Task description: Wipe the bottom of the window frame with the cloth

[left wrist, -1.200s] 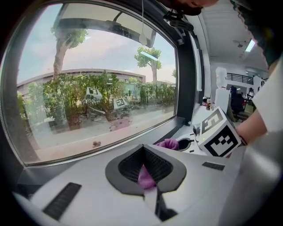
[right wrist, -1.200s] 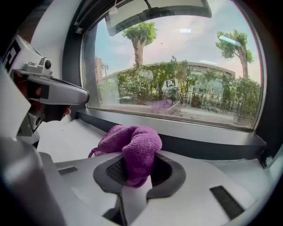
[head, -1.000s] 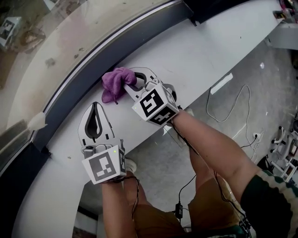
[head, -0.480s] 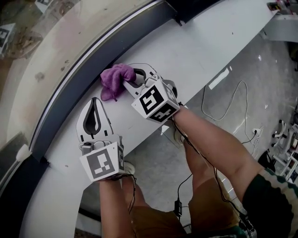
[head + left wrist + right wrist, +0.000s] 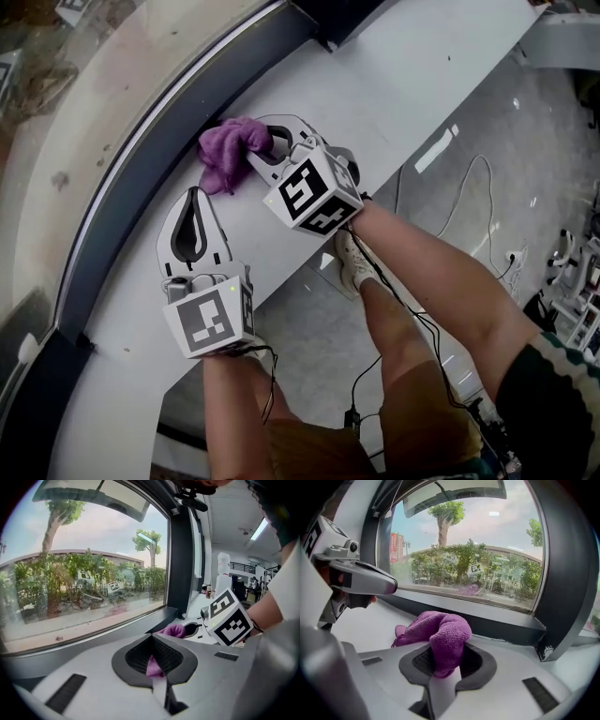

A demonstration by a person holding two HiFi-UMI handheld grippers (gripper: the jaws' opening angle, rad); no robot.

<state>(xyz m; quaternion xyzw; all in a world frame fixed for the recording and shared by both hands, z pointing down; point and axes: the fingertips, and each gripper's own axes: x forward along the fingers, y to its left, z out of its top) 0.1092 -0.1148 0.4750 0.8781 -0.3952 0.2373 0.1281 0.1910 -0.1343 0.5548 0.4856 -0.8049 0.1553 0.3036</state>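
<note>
A purple cloth (image 5: 225,150) lies bunched on the white sill (image 5: 403,94), against the dark bottom rail of the window frame (image 5: 164,131). My right gripper (image 5: 253,153) is shut on the cloth's near end. In the right gripper view a fold of the cloth (image 5: 446,637) bulges between the jaws of the right gripper (image 5: 443,657), just short of the rail (image 5: 497,627). My left gripper (image 5: 194,194) rests on the sill to the left, shut on nothing. In the left gripper view, the left gripper (image 5: 151,638) has its jaws closed and the cloth (image 5: 176,630) lies beyond them.
A dark upright post (image 5: 333,23) meets the rail at the far right, also seen in the right gripper view as the post (image 5: 572,588). The sill's near edge drops to a floor with cables (image 5: 469,202). The person's legs and a shoe (image 5: 352,262) are below.
Both grippers and the cloth have slid to the right along the bottom rail, closer to the dark post. The right gripper's hold on the cloth is unchanged.
</note>
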